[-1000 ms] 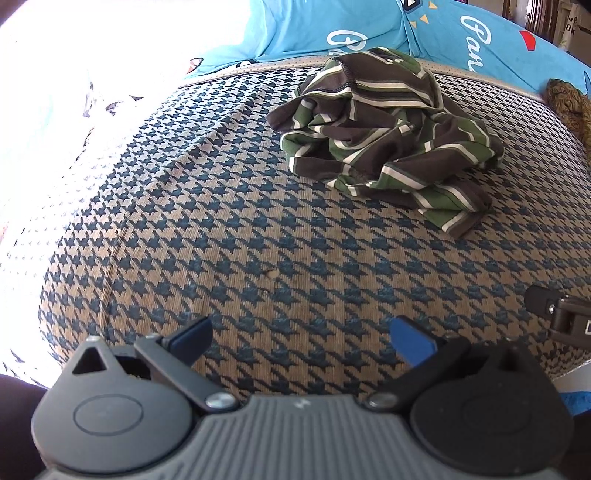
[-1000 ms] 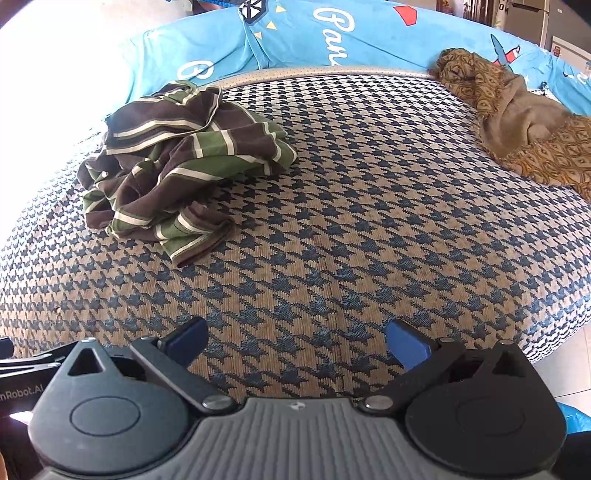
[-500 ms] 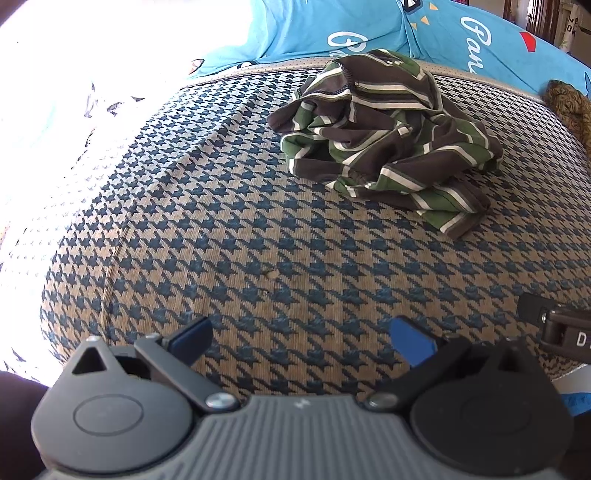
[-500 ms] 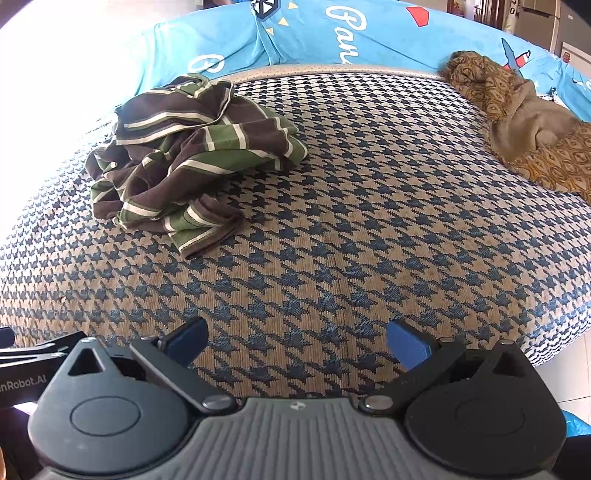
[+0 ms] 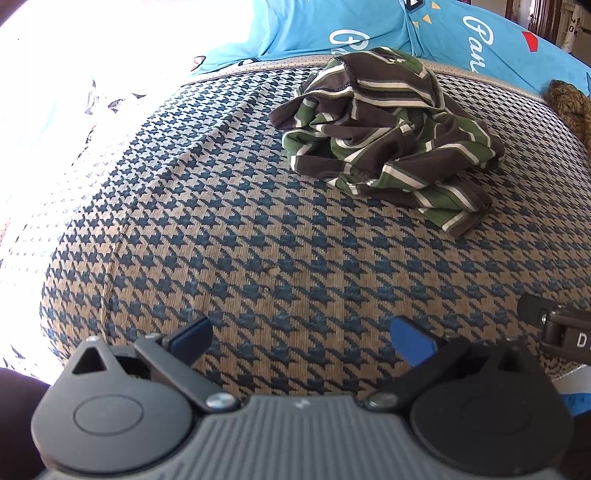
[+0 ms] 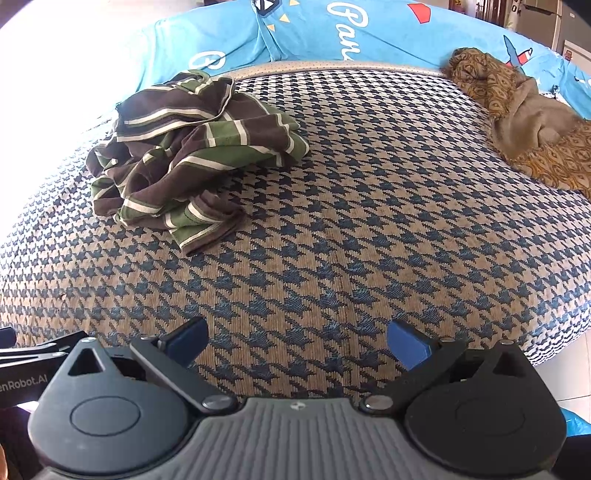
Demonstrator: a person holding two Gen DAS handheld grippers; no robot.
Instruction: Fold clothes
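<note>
Striped brown and green, the shirt (image 5: 384, 136) lies crumpled at the far side of the houndstooth cushion (image 5: 258, 258), beside the blue cloth (image 6: 295, 33). Left gripper (image 5: 301, 338) and right gripper (image 6: 295, 338) hang low at the near edge, fingers wide and empty, probably poised to reach in and spread it.

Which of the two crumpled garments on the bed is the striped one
The striped garment, brown and green with white stripes, lies bunched at the left of the right wrist view. The other, the tan patterned cloth, sits far right.
</note>
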